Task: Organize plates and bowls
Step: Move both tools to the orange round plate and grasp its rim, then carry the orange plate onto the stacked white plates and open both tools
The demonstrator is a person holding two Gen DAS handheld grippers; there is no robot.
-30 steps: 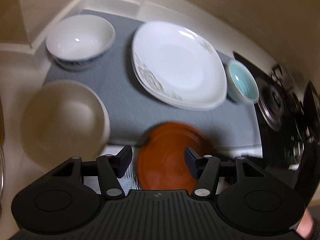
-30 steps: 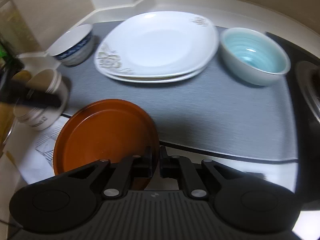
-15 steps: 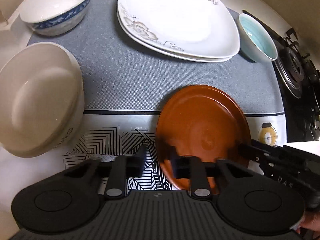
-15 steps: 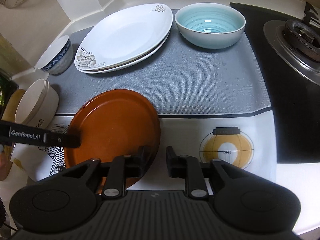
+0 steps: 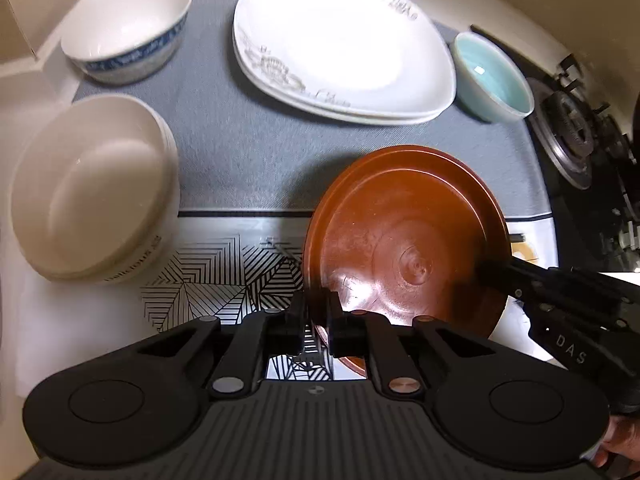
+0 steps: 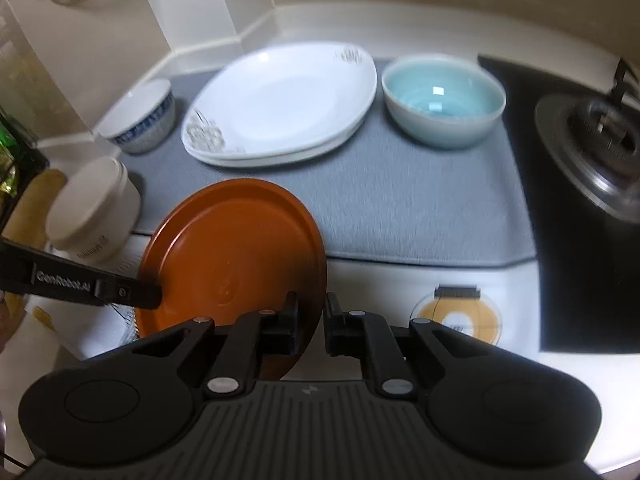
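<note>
plate [image 5: 404, 236] rim pinched in left claw [image 5: 316, 316] | right claw [image 6: 310, 320] clamps opposite rim

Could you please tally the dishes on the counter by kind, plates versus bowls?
Plates: 3 – the brown plate held by both grippers, and two stacked white plates.
Bowls: 3 visible – blue-patterned bowl, light blue bowl, cream bowl (possibly a nested stack).
Total: 6

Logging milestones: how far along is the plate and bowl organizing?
Done: white plates stacked on the grey mat. In hand: both tongs, left and right, grip the brown plate. Left: blue-rimmed bowl, teal bowl and cream bowls sit apart.
</note>
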